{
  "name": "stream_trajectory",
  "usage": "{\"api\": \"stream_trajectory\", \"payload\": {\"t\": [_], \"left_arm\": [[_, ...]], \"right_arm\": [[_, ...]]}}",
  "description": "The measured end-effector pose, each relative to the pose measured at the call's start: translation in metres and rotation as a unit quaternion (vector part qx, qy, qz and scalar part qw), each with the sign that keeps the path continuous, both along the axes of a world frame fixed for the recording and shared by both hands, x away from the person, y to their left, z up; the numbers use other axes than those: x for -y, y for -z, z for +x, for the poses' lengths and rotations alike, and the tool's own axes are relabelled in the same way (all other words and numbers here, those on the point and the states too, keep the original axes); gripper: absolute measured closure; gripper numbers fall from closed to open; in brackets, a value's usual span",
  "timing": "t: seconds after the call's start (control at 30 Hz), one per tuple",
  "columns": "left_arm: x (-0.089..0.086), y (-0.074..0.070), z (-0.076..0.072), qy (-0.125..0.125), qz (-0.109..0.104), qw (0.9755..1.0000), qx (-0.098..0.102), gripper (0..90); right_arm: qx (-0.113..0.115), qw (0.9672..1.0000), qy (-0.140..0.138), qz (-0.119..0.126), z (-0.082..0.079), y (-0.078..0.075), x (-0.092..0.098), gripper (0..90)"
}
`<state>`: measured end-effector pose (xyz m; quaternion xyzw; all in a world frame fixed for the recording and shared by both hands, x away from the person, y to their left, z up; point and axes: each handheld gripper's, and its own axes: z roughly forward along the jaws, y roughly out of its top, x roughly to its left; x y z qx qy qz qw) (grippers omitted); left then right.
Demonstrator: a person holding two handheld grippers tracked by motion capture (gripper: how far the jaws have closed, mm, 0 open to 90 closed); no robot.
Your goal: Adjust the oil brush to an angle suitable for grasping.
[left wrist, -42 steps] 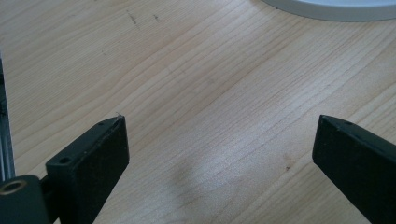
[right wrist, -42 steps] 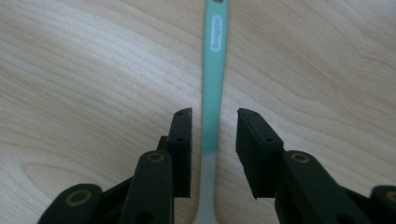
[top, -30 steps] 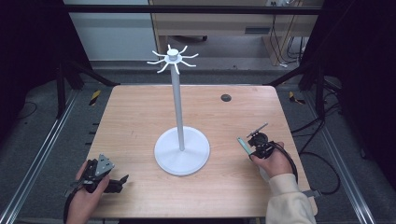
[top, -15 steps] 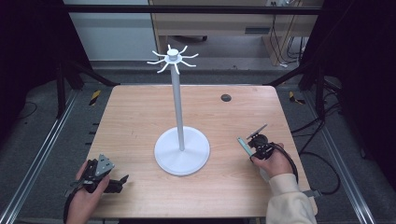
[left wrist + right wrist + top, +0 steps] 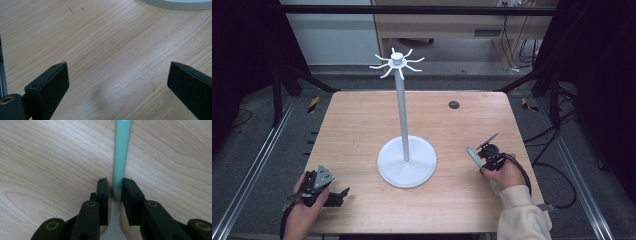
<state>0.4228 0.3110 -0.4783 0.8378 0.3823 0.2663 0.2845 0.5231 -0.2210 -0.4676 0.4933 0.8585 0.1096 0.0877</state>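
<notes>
A slim pale green utensil handle (image 5: 121,152), widening to a greyish bowl like a spoon's near the camera, lies on the wooden table (image 5: 362,130) close to its right edge, about two thirds of the way toward the person's side. The right gripper (image 5: 115,185) is closed on this handle: in the right gripper view the two black jaws sit on either side of the narrow stem with their pads against it, having just been closing around it. In the high view the right gripper (image 5: 482,155) is held in the person's right hand (image 5: 504,172), in a cream sleeve, with the green handle (image 5: 473,156) pointing away toward the table's middle. Just left of it, near the table's centre, stands a white stand (image 5: 406,160) with a round flat base, a tall thin pole and a crown of short curved hooks at the top. A small dark round hole (image 5: 454,104) sits in the table toward the far right corner. At the near left corner the left gripper (image 5: 339,195) rests low at the table's edge in the person's left hand (image 5: 304,210); in the left gripper view its jaws stand wide apart over bare wood, with the rim of the white base (image 5: 180,3) at the top.
</notes>
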Motion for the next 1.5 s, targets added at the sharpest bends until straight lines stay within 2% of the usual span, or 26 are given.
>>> {"api": "stream_trajectory", "payload": {"t": [0.87,1.1,1.5], "left_arm": [[0.001,0.000,0.000,0.002,-0.001,1.0000,0.000,3.3],[0.000,0.000,0.000,0.001,0.000,1.0000,0.001,3.3],[0.000,0.000,0.000,0.001,0.000,1.0000,0.001,3.3]], "right_arm": [[-0.001,1.0000,0.003,-0.008,0.002,0.000,0.001,82.0],[-0.003,1.0000,0.004,-0.002,0.001,-0.001,0.000,82.6],[0.014,0.9999,0.001,-0.002,-0.001,-0.011,0.000,82.7]]}}
